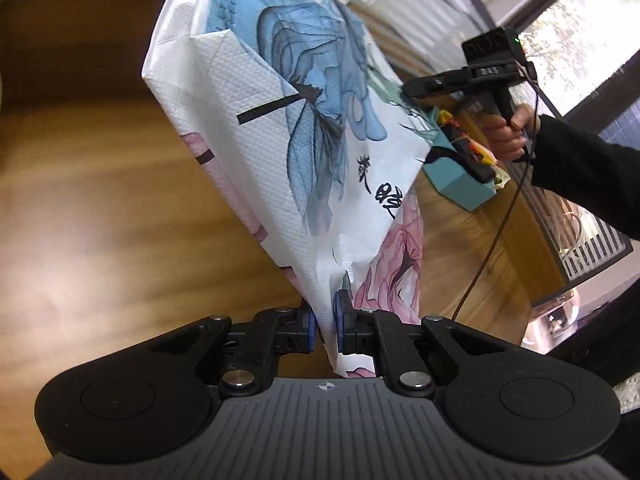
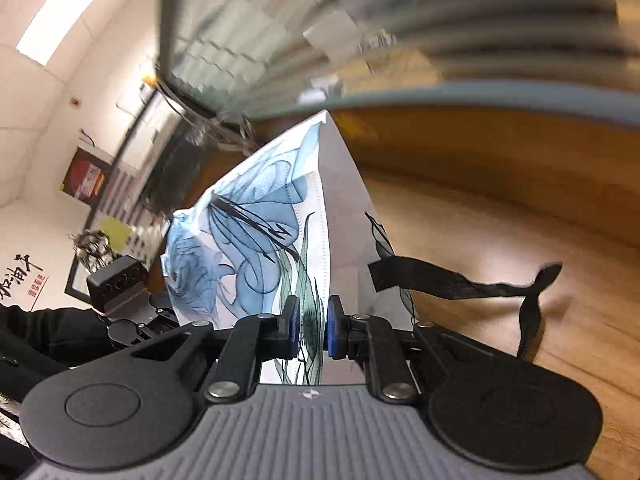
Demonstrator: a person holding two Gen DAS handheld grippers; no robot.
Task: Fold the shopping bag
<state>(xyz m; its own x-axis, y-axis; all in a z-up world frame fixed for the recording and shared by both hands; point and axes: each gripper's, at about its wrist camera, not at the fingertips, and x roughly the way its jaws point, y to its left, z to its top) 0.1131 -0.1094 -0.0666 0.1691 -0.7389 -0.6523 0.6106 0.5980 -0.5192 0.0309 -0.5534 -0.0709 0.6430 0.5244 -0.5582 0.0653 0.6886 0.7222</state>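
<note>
I see a bare wooden bench (image 1: 80, 184) on my left, with windows (image 1: 580, 44) behind on the right. My left gripper (image 1: 328, 326) has its jaws pinching the shopping bag (image 1: 304, 152), which hangs lifted above the bench. Further right, the right gripper (image 2: 309, 330) has its jaws pinched on the bag's other edge; its black handle (image 2: 460, 280) dangles. A teal box (image 1: 460, 184) sits near the bench's right edge.

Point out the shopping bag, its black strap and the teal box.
shopping bag (image 1: 280, 128): left wrist view, on the blue flower print.
black strap (image 2: 460, 280): right wrist view, on the middle of the loose band.
teal box (image 1: 460, 184): left wrist view, on its near side wall.
</note>
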